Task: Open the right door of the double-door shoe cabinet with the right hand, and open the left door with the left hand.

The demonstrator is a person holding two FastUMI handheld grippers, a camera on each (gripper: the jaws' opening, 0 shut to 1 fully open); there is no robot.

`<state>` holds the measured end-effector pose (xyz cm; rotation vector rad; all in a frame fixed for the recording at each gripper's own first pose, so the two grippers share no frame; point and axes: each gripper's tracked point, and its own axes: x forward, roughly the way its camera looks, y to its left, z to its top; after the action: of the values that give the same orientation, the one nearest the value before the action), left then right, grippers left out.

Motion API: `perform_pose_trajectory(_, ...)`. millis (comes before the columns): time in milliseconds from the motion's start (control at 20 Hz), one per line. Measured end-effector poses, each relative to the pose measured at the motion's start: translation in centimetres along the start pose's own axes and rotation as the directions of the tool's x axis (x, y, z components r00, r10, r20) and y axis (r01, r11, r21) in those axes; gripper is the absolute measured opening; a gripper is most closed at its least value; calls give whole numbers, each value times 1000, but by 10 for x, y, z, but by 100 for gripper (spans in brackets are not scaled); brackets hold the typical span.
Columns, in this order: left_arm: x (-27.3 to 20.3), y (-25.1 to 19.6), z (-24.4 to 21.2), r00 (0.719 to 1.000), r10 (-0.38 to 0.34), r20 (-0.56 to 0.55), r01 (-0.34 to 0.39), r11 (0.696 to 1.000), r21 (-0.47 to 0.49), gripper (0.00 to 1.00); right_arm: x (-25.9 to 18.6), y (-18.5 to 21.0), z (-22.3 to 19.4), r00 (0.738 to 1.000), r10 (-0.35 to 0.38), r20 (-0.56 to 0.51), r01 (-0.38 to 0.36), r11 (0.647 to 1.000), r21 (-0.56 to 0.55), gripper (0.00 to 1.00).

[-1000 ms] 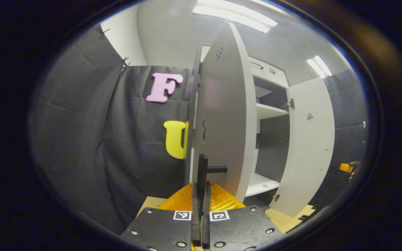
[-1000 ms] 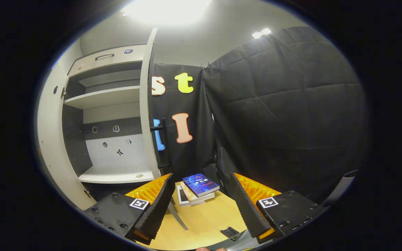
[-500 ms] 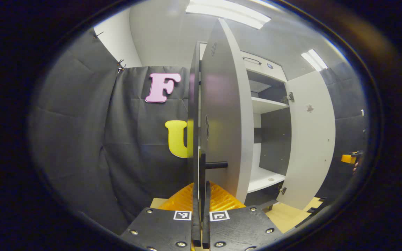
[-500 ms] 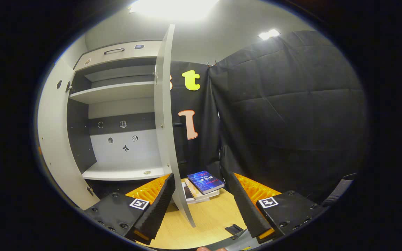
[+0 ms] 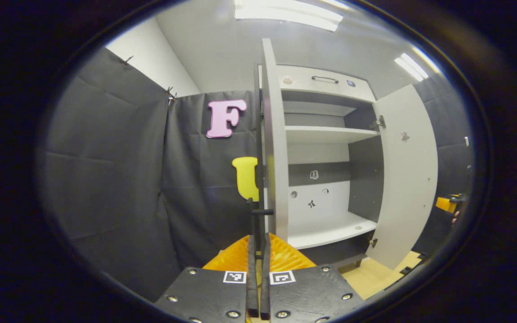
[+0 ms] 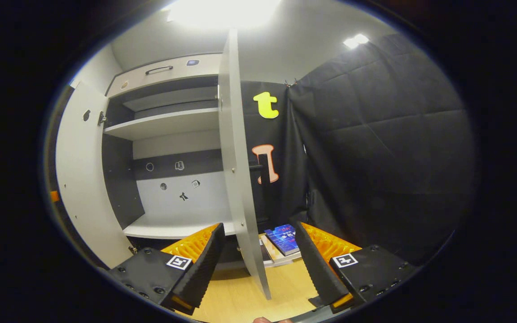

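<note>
Clamped on the dark bar handle of the left door, my left gripper has its two fingers drawn almost together, with the vertical bar running up between them. That door stands swung out so far that, in the left gripper view, I look nearly straight along its edge; it rises as a thin pale slab just right of my fingers. Beyond it the shoe cabinet lies open: a white upper shelf, a dark band across the back panel with a few small stickers, and a white bottom shelf. On the far side the right door hangs wide open, its inner face turned toward me. Past its edge, at the rim of the view, a small orange part of the other gripper peeks out.

My right gripper holds nothing; its fingers are spread wide apart. In the right gripper view the right door stands edge-on between my fingers and farther off, free of both. Its bar handle sticks out on the side facing the black cloth. To the left I see the open cabinet interior and the left door swung out. A small stack of books lies on the wooden floor behind the door.
</note>
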<state>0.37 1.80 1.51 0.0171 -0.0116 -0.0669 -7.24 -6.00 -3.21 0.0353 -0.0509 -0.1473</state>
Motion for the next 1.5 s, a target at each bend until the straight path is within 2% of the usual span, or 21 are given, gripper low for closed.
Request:
perform_pose_trajectory(200,-12,-30,14,998,21,61,-19,999,-36,4,1,4,3,998,64,22,-63,998,-21,98)
perform_pose_trajectory(300,-21,-49,9,998,15,66,-8,996,-94,4,0,7,-4,996,87,5,-87,996,-34,98)
perform_pose_trajectory(400,-24,-67,-2,999,-15,46,21,992,-123,13,0,8,-8,994,108,-13,-108,993,-37,98)
perform_pose_trajectory(450,-27,-75,-8,999,-29,29,32,993,-111,34,1,9,-10,992,121,-21,-121,992,-32,98)
perform_pose_trajectory(500,-30,-74,-12,1000,-9,19,10,996,-90,54,2,11,-13,990,142,-29,-142,990,-25,98)
perform_pose_trajectory(600,-35,-69,-14,998,63,17,-62,997,-53,83,1,20,-22,971,229,-65,-231,973,-26,98)
perform_pose_trajectory(650,-35,-72,-17,997,72,6,-72,996,-50,98,-1,18,-26,961,260,-89,-263,965,-21,98)
perform_pose_trajectory(800,-38,-91,-11,998,58,13,-57,997,-54,97,-3,7,-24,944,311,-107,-314,949,-16,98)
perform_pose_trajectory(950,-57,-94,9,991,116,62,-115,993,-19,98,8,-9,-17,952,287,-110,-295,953,-72,98)
perform_pose_trajectory(1150,-64,-108,4,985,170,44,-169,985,-11,98,5,-5,-7,936,344,-79,-346,938,-6,98)
perform_pose_trajectory(1300,-81,-119,-9,978,205,28,-204,978,-34,97,-9,-27,-27,937,325,-130,-326,945,8,98)
perform_pose_trajectory(1400,-96,-122,-16,968,249,27,-250,968,40,98,-18,-46,-38,943,296,-151,-300,954,-7,98)
perform_pose_trajectory(1500,-96,-133,-23,972,236,10,-235,966,106,98,-25,-70,-55,950,252,-182,-262,964,-33,98)
